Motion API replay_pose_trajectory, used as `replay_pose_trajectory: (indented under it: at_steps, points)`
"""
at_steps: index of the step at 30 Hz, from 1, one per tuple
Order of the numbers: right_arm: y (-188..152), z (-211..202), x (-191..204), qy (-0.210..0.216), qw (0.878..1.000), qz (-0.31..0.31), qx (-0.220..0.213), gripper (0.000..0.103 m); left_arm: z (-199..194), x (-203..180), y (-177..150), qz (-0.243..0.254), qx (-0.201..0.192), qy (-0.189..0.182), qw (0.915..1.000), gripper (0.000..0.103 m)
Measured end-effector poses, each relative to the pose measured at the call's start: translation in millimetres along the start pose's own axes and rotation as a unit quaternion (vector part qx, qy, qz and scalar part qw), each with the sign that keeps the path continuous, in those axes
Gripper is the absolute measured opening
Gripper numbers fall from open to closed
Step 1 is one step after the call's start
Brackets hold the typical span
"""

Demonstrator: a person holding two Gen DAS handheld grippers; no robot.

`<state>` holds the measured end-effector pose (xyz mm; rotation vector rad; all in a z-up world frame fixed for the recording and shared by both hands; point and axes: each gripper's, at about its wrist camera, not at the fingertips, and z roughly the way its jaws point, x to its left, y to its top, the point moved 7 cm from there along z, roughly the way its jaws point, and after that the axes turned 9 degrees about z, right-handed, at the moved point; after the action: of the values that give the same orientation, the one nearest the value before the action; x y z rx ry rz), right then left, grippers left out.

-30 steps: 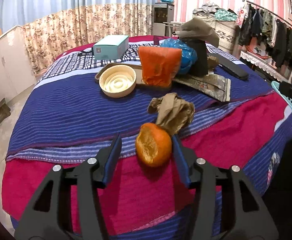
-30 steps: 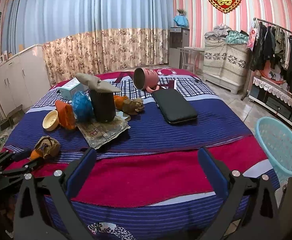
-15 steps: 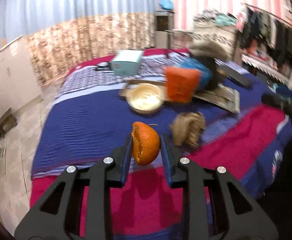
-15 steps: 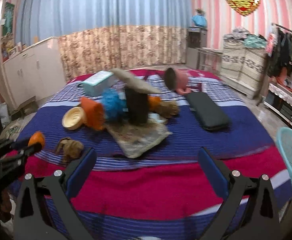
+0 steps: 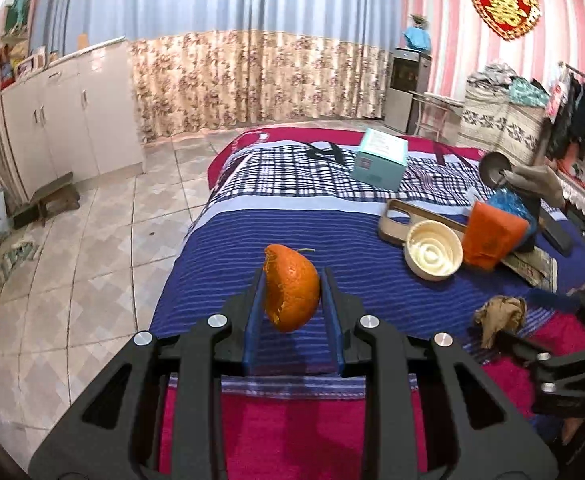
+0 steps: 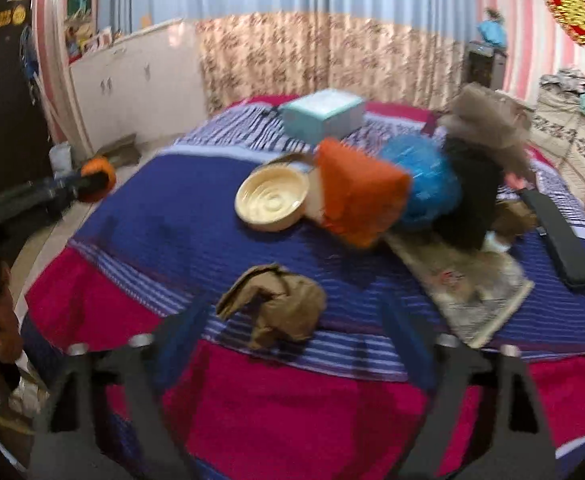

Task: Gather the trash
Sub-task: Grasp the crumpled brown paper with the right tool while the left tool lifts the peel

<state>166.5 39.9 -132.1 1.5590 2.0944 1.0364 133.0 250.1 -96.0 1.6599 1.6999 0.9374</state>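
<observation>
An orange peel (image 5: pixel 292 292), a hollow half shell, hangs above the bed's near left corner, and my left gripper (image 5: pixel 292 280) is shut on it. The right wrist view shows the same peel (image 6: pixel 98 178) at the far left. A crumpled brown paper wad (image 6: pixel 272 304) lies on the blue striped blanket near the red edge. My right gripper (image 6: pixel 292 314) is around it, blurred. Its jaws are closing, with the wad between them and the blue pads clear of it. From the left wrist view, the right gripper (image 5: pixel 532 320) reaches the wad (image 5: pixel 500 314) from the right.
Behind the wad stand a cream bowl (image 6: pixel 272 200), an orange pouch (image 6: pixel 356 196), a blue mesh ball (image 6: pixel 428 184), a dark hat-topped object (image 6: pixel 472 192) on newspaper (image 6: pixel 472 292), a teal box (image 6: pixel 324 114) and a black case (image 6: pixel 560 240). Tiled floor (image 5: pixel 92 240) lies left of the bed.
The left gripper shut on the orange peel, lifted it off the bed and swung left. The right gripper moved left and down to the brown wad, its jaws narrowing.
</observation>
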Motion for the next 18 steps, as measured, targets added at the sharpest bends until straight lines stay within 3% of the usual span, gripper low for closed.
replay_pose_trajectory:
  at_steps: [3,9,13,18]
  points:
    - [-4,5,3,0.020,1.000,-0.002,0.010,0.047,0,0,4,-0.001,-0.001,0.004,1.0000,0.026]
    - [18,-40,-23,0.020,0.998,0.001,-0.056,0.044,-20,-32,29,0.025,-0.029,0.000,0.9993,0.026]
    - [37,-88,-77,-0.014,0.994,0.033,-0.104,0.044,-32,-69,53,0.036,-0.048,-0.026,0.9979,0.026]
    - [56,-149,-172,-0.089,0.981,0.078,-0.154,0.044,-45,-137,87,0.054,-0.075,-0.071,0.9932,0.026]
